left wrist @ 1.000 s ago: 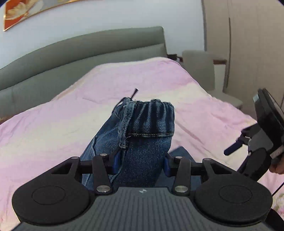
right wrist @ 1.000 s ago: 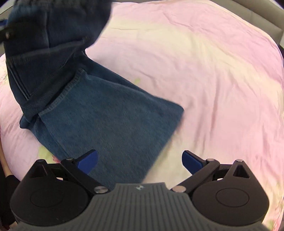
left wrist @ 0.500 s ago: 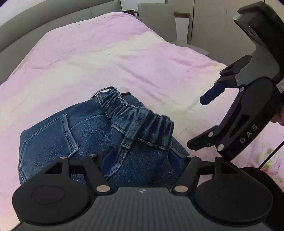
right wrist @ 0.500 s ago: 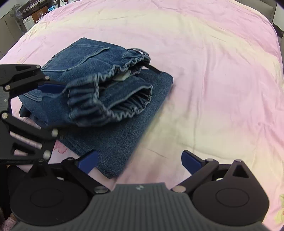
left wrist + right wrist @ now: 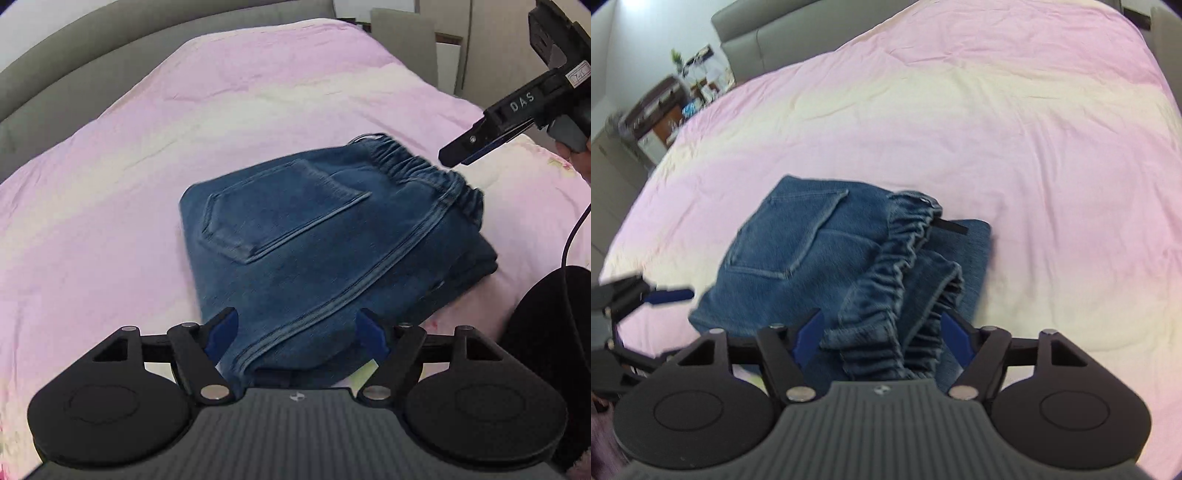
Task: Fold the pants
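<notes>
Bed (image 5: 155, 155): pink-and-cream sheet, lightly wrinkled, with a grey padded headboard (image 5: 110, 44) behind. A grey chair (image 5: 404, 40) stands past the far corner; a cluttered side cabinet (image 5: 661, 110) is off to the side.

Pants (image 5: 325, 236): blue denim, folded into a thick squarish stack on the sheet, back pocket up, gathered elastic waistband (image 5: 908, 258) ruffled along one edge.

Left gripper (image 5: 297, 330): jaws wide and opening, over the stack's near edge; pads clear of the cloth.

Right gripper (image 5: 881, 336): jaws closing, the waistband between them; no pinch visible.
</notes>
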Motion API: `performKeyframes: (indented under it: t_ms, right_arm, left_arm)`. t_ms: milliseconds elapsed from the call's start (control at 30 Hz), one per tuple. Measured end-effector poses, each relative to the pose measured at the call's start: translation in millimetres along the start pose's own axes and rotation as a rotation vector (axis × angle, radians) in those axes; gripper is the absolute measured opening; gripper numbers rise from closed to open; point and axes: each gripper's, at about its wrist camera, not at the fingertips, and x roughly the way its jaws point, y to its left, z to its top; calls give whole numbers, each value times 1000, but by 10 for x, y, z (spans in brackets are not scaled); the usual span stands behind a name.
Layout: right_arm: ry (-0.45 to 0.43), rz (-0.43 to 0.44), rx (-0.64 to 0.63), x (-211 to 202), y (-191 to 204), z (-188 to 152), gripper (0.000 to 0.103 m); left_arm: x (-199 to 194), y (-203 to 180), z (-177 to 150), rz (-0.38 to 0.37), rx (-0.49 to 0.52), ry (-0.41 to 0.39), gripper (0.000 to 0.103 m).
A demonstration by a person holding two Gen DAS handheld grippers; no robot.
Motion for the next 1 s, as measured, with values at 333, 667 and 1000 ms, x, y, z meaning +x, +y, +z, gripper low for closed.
performKeyframes:
  t_ms: [333, 667, 1000]
  right_arm:
    - [41, 10, 175, 486, -147, 145, 57]
    - [-49, 7, 129, 247, 67, 219, 5]
    - [-65, -48, 60, -280, 130, -370, 0]
  left_arm:
    - [359, 391, -491, -1, -227, 116, 77]
    - [310, 541, -557, -33, -315, 73, 34]
    - [255, 811, -664, -55, -484, 115, 23]
